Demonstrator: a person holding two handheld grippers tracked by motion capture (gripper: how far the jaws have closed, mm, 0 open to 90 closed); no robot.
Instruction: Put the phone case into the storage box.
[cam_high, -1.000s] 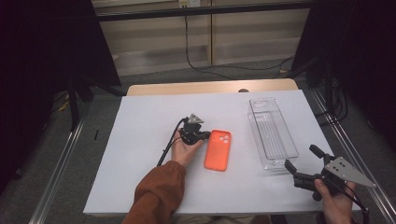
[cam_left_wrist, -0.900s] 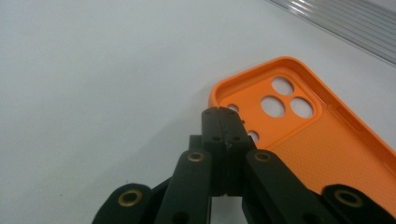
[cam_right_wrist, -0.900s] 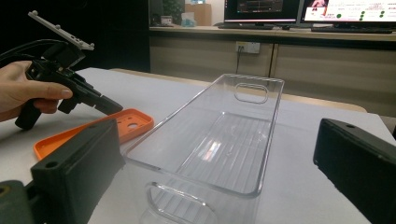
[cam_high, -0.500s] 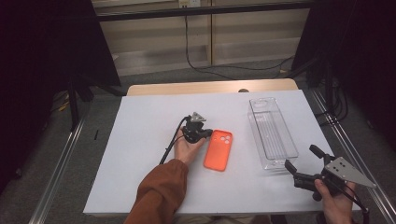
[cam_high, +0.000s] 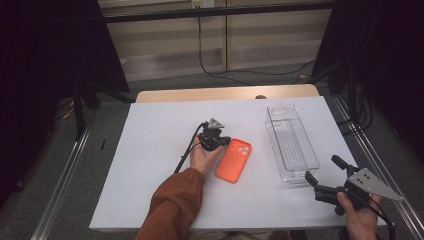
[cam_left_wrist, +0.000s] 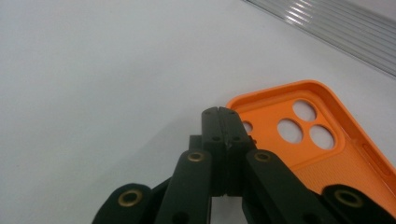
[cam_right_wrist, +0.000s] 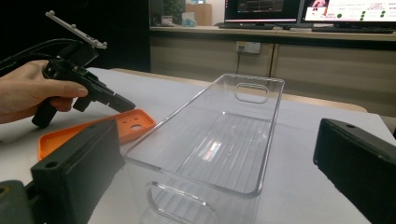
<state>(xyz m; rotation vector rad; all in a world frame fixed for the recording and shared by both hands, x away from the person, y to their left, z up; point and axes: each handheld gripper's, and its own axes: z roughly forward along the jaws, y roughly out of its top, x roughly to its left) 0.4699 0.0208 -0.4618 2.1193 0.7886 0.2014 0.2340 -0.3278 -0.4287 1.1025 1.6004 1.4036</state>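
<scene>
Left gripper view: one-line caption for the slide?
Left gripper, jaws shut and empty, poised at the camera-cutout corner of an orange phone case lying on the white table.

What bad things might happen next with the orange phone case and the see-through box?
1. The left tongs are shut, tips at the rim of the orange phone case. Pushing with closed tips may only slide the case across the smooth white table.
2. The case lies flat, hollow side up, so its thin rim could slip out of a pinch.
3. The right tongs wait open near the end of the clear box; a careless move could bump that light box.
</scene>
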